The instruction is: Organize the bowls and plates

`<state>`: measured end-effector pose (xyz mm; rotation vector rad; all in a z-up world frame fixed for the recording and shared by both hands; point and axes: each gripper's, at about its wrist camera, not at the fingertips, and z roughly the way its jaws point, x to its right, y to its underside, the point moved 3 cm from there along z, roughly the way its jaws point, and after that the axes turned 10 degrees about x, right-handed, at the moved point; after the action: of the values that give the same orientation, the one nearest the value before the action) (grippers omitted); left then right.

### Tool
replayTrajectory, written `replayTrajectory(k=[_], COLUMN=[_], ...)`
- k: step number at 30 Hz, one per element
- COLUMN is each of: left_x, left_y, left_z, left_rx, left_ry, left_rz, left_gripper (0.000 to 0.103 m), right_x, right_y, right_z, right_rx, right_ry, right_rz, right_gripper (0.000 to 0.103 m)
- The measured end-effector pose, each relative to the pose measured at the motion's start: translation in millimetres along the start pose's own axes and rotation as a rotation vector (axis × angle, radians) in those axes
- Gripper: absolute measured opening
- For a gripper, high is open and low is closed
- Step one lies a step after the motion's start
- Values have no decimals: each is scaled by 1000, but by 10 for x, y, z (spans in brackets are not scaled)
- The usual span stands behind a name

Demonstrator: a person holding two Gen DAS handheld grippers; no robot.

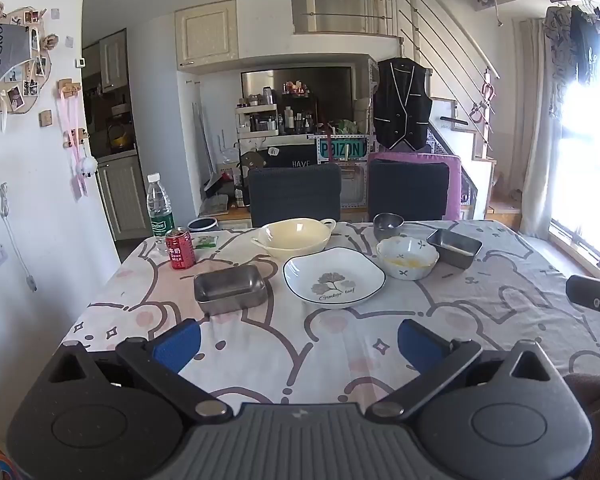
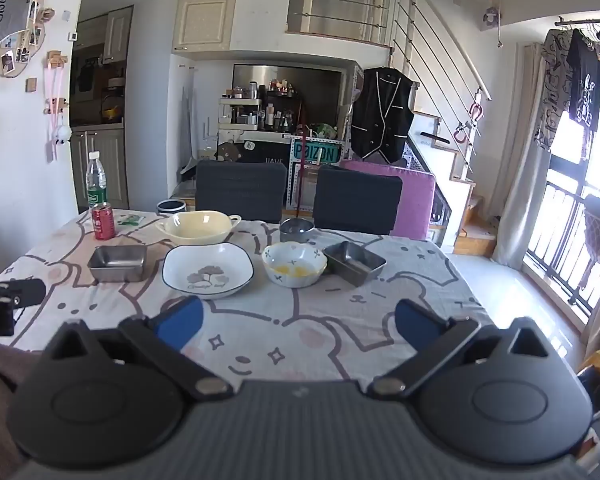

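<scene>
A white square plate with a leaf print lies mid-table. Behind it stands a cream two-handled bowl. To its right sits a white floral bowl with yellow residue, then a small round steel bowl. One steel rectangular dish lies left of the plate, another at the right. My left gripper hovers open near the table's front edge, nothing between its blue pads. My right gripper is likewise open and empty.
A red can and a water bottle stand at the far left corner of the cartoon-print tablecloth. Two dark chairs line the far side. A window is on the right.
</scene>
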<state>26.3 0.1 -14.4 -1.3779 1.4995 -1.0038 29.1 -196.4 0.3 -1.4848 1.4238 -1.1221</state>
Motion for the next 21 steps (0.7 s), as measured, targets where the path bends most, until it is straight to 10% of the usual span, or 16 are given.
replayTrajectory(k=[21], left_x=[1], left_y=[-1], left_z=[-1], left_rx=[5], left_ry=[0], left_rz=[1], left_gripper=[103], right_x=[0], right_y=[-1], right_z=[-4], right_rx=[-5], right_ry=[-2], right_rz=[0], right_gripper=[103])
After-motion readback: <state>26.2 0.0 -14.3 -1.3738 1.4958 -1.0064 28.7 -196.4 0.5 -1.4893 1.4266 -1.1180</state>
